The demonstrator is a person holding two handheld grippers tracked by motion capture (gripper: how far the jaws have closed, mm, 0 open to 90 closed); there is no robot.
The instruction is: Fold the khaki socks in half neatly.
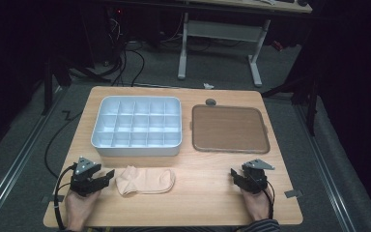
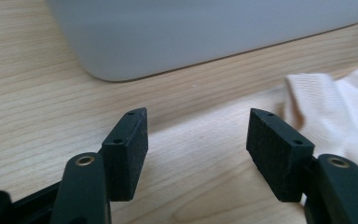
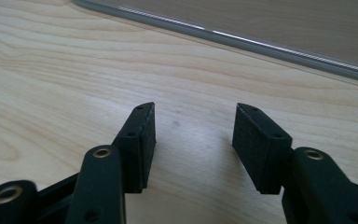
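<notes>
A folded peach sock [image 1: 145, 180] lies flat on the wooden table [image 1: 203, 198], near the front left. My left gripper [image 1: 107, 177] rests just left of it, jaws open and pointing at the sock's cuff end. In the left gripper view the sock [image 2: 340, 107] sits beyond the right pad, and only bare wood lies between the pads of the left gripper [image 2: 198, 135]. My right gripper [image 1: 234, 176] sits at the front right, open and holding nothing. In its own view the right gripper [image 3: 193, 135] has bare table between its pads.
A white box [image 1: 137, 125] divided into several compartments stands behind the sock; its wall [image 2: 191, 32] is close ahead of the left gripper. A flat brown tray [image 1: 229, 128] with a grey rim [image 3: 261, 44] lies at the back right. Another desk's legs stand beyond the table.
</notes>
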